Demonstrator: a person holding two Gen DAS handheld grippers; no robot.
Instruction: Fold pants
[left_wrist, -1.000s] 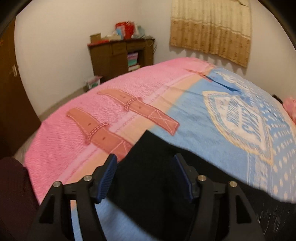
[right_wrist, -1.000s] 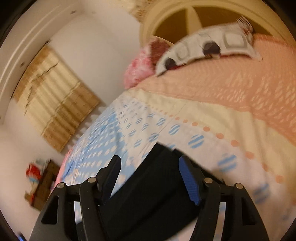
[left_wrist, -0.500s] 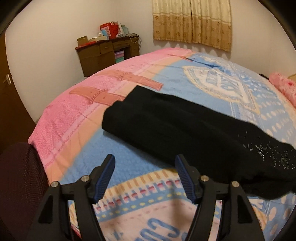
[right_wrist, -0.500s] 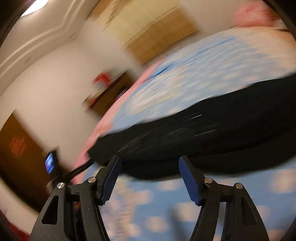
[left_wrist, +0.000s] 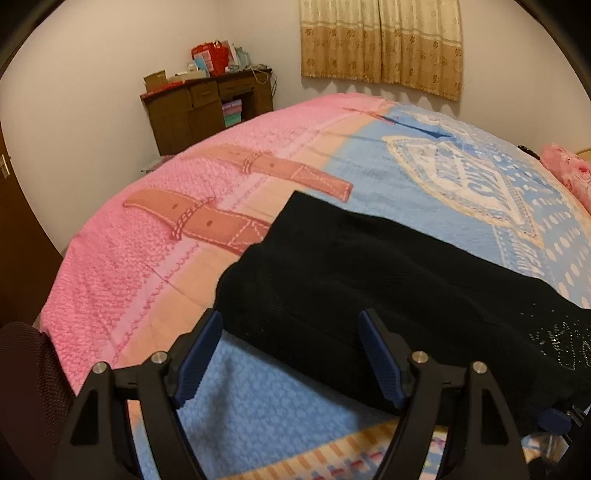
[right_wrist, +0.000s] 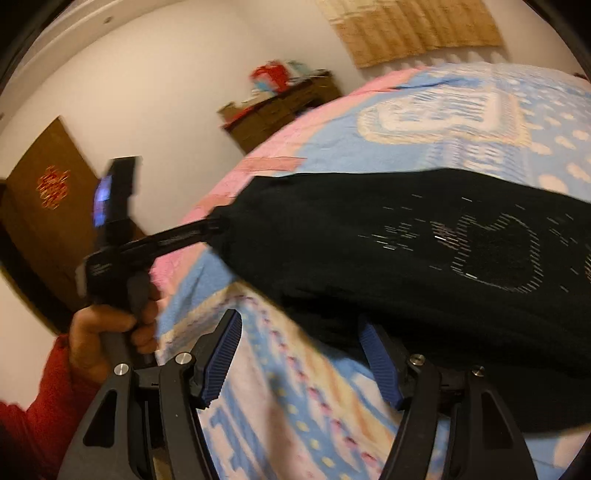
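Black pants (left_wrist: 369, 273) lie folded lengthwise across the bed, with sparkly studs near the right end (left_wrist: 557, 343). My left gripper (left_wrist: 291, 354) is open, its blue pads (left_wrist: 380, 362) at the near edge of the pants' left end, holding nothing. My right gripper (right_wrist: 299, 354) is open over the bed's front edge, its right pad at the pants' hem (right_wrist: 443, 258). The right wrist view also shows the left gripper (right_wrist: 207, 227) reaching to the pants' left end.
The bed has a pink and blue patterned blanket (left_wrist: 155, 258). A brown desk (left_wrist: 207, 107) with clutter stands by the far wall. A curtain (left_wrist: 380, 40) hangs behind. A pink pillow (left_wrist: 569, 170) lies at right. A dark chair (left_wrist: 26, 369) sits low left.
Both grippers pulled back from the pants, then the left gripper came forward to the pants' near edge. The right gripper swung round from the headboard side to face the pants and desk.
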